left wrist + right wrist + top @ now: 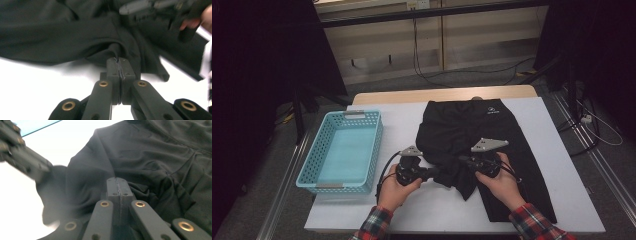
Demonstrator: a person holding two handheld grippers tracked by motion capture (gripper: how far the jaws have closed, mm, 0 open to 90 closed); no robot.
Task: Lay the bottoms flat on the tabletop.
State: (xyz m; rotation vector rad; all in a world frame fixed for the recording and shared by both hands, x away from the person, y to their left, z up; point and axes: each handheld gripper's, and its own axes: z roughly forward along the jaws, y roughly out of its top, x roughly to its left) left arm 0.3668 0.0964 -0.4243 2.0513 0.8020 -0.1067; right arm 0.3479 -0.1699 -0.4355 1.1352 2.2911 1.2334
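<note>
trousers point(484, 145) run lengthwise away from the person; left hand-held gripper point(120, 65) and right hand-held gripper point(117, 185) sit side by side, each seemingly pinching bunched near-edge cloth.

Materials and finishes: cloth garment, plastic basket, table and hand-held grippers.

Black garment point(472, 135): soft matt cloth, creased, small pale print at its 12 o'clock edge. Basket point(314, 165) at the table's 9 o'clock: turquoise plastic, perforated walls, slight sheen. Table top point(407, 120): smooth matt white sheet; bare pale wood strip point(437, 94) at 12 o'clock. Left gripper point(119, 61) and right gripper point(117, 181): matt black plastic jaws, brass-coloured metal rivets, dull grey plates on top. Sleeves point(374, 225): red checked woven cloth.
</note>
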